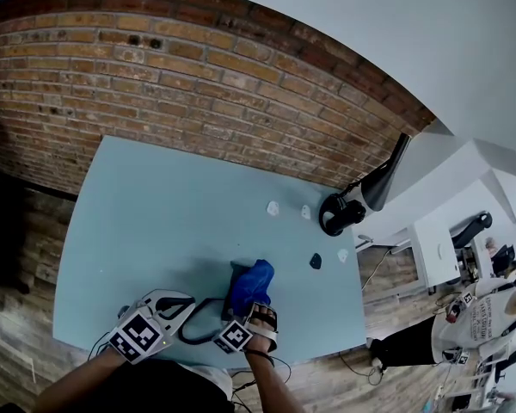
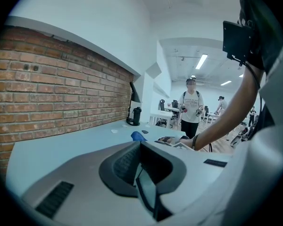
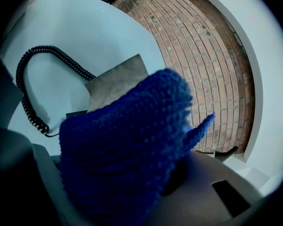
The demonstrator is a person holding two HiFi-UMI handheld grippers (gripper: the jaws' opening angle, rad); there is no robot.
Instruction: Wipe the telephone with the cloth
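While the blue knitted cloth was pinched in the right claw over the grey telephone at the pale blue surface's near edge, flat overlapping strokes were judged best, with the left claw, pressed together and empty, used to steady it.

Nothing here can actually be read. The white cube on the left gripper and its twin cube on the right gripper carry only black-and-white square coded patterns, with no letters or digits. A person standing off to the side wears a white T-shirt with several lines of dark print across the chest, but it is too small and blurred to make out.
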